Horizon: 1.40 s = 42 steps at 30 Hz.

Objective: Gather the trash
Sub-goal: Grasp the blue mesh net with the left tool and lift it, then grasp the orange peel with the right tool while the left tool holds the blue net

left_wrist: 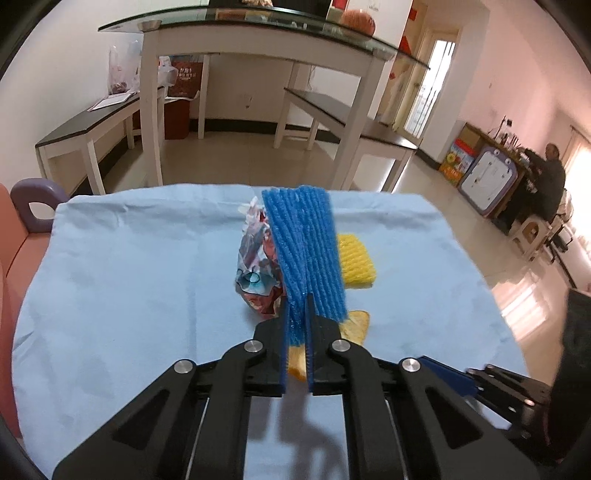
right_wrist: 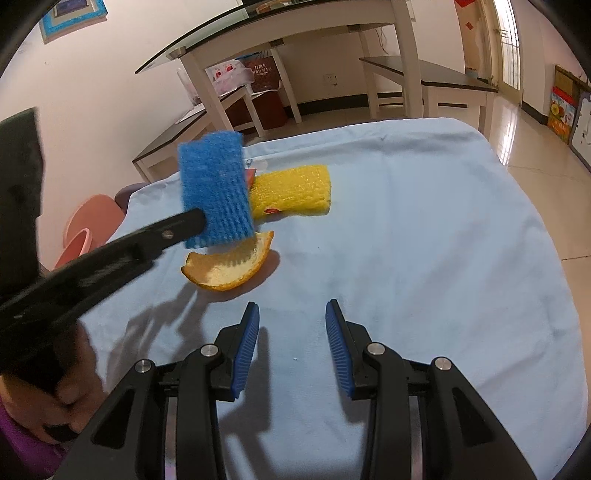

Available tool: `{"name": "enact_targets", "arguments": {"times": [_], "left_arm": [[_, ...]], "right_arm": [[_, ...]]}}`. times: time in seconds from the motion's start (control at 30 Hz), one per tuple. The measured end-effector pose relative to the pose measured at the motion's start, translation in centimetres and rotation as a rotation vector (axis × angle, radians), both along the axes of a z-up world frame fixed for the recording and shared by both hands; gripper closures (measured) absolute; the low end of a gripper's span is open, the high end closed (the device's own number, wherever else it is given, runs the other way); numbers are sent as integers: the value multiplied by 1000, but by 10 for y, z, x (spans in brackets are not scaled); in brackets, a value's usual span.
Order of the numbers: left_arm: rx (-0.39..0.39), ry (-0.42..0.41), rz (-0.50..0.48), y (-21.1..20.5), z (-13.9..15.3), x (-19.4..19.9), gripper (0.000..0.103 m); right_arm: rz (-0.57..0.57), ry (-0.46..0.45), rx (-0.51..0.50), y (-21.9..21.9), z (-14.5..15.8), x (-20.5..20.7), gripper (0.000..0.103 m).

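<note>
My left gripper (left_wrist: 297, 308) is shut on a blue foam net sleeve (left_wrist: 304, 251) and holds it upright above the light blue cloth (left_wrist: 129, 266). In the right wrist view the blue sleeve (right_wrist: 214, 188) hangs over an orange peel (right_wrist: 229, 266). A yellow foam net sleeve (right_wrist: 295, 188) lies behind the peel. A crumpled foil wrapper (left_wrist: 258, 266) lies left of the blue sleeve. The peel (left_wrist: 356, 321) and yellow sleeve (left_wrist: 356, 262) show partly behind the left gripper. My right gripper (right_wrist: 291, 314) is open and empty, low over the cloth, in front of the peel.
A pink bin (right_wrist: 88, 229) and a purple handle (left_wrist: 35, 203) sit at the cloth's left edge. A glass-topped table (left_wrist: 258, 22) and dark benches (left_wrist: 88, 125) stand beyond. A person (left_wrist: 554, 177) sits far right.
</note>
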<state>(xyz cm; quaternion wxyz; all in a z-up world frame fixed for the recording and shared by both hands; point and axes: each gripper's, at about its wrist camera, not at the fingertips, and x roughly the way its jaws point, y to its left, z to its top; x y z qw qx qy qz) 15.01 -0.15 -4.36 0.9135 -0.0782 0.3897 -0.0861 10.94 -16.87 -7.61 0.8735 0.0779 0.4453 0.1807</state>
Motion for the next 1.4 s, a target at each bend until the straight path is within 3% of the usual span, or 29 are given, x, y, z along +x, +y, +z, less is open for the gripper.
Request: {"name": "enact_targets", "arguments": {"times": [0.27, 0.4, 0.8, 0.87, 0.9, 0.93, 1.17, 1.4], "left_arm": [[21, -47, 17, 21, 19, -44, 97], [45, -62, 36, 33, 23, -68, 97], [34, -39, 132, 63, 19, -124, 97], [33, -41, 138, 64, 19, -128, 97], [34, -44, 139, 65, 20, -130, 97], [37, -49, 140, 66, 21, -131, 97], [35, -67, 152, 69, 24, -137, 97], [30, -77, 157, 72, 26, -141, 97]], "right_arm": [[1, -1, 2, -2, -1, 0, 65], [23, -9, -3, 2, 0, 0, 55], [29, -22, -37, 8, 1, -2, 55], [22, -25, -26, 7, 2, -2, 66], [32, -15, -11, 7, 2, -1, 77], [45, -2, 1, 6, 2, 2, 80], [85, -51, -4, 22, 27, 16, 80], [77, -17, -66, 34, 16, 38, 80]]}}
